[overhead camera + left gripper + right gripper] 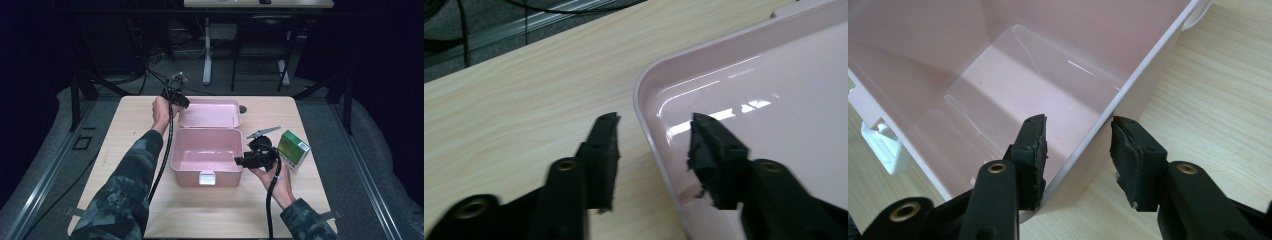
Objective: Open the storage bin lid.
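Note:
A pink plastic box [186,150] stands open at mid-table, its lid [210,112] laid back flat behind it. My left gripper [177,97] is at the lid's left edge; in the left gripper view its jaws stand open astride the lid's rim [644,90], one pad over the table, the other over the lid's inside. My right gripper [240,161] is at the box's right wall. In the right gripper view the wall [1128,85] runs between the open jaws, with a gap to the outer pad [1128,155]. The box holds nothing.
A green and white carton [292,149] stands right of the box, close to my right hand. A white latch [206,178] sits on the box's front wall. A small dark round thing [243,109] lies by the lid's right corner. Bare wooden table [215,210] lies in front.

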Motion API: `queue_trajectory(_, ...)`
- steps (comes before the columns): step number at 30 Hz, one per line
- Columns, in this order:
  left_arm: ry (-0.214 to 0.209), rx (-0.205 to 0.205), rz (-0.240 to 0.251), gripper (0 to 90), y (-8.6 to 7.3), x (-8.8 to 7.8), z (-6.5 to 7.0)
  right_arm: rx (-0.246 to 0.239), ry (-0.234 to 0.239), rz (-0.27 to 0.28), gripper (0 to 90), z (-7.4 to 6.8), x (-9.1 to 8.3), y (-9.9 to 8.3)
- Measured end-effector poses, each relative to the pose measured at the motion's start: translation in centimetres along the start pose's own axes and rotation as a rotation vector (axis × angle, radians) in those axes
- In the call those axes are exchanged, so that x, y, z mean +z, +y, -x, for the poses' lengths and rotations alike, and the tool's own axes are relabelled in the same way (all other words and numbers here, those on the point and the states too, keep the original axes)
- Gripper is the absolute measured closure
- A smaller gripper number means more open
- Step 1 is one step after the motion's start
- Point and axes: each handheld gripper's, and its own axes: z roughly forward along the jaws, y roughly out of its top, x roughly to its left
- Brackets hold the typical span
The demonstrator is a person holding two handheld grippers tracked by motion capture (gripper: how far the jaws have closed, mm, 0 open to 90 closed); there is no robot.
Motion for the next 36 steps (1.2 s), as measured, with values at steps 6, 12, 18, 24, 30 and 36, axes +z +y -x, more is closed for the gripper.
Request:
queue_trajectory(6,-0.005,0.051,0.014,29.5,-0.5,-2.4,-0.5,-0.01,0.0,-0.004,57.3,0.0,0.0,0.1)
queue_trajectory(12,-0.031,0.081,-0.017,20.5,-1.6,-4.6,-1.3,-0.004,0.003,-0.011,56.8,0.0,0.0,0.2)
queue_trajectory(18,-0.021,0.115,-0.025,16.9,-2.9,-6.5,-1.7,-0.008,0.022,-0.039,50.6,0.1,0.1,0.2)
queue_trajectory(24,-0.027,0.152,0.003,15.4,-4.4,-9.0,-1.5,-0.015,0.019,-0.043,50.8,0.2,0.0,0.3)
queue_trajectory(30,-0.029,0.191,0.027,13.9,-7.1,-11.1,-0.9,-0.017,0.018,-0.047,48.4,0.2,0.0,0.4)
queue_trajectory(36,-0.019,0.187,0.035,11.2,-10.3,-12.4,-1.5,-0.024,0.017,-0.044,34.9,0.4,-0.7,0.4)
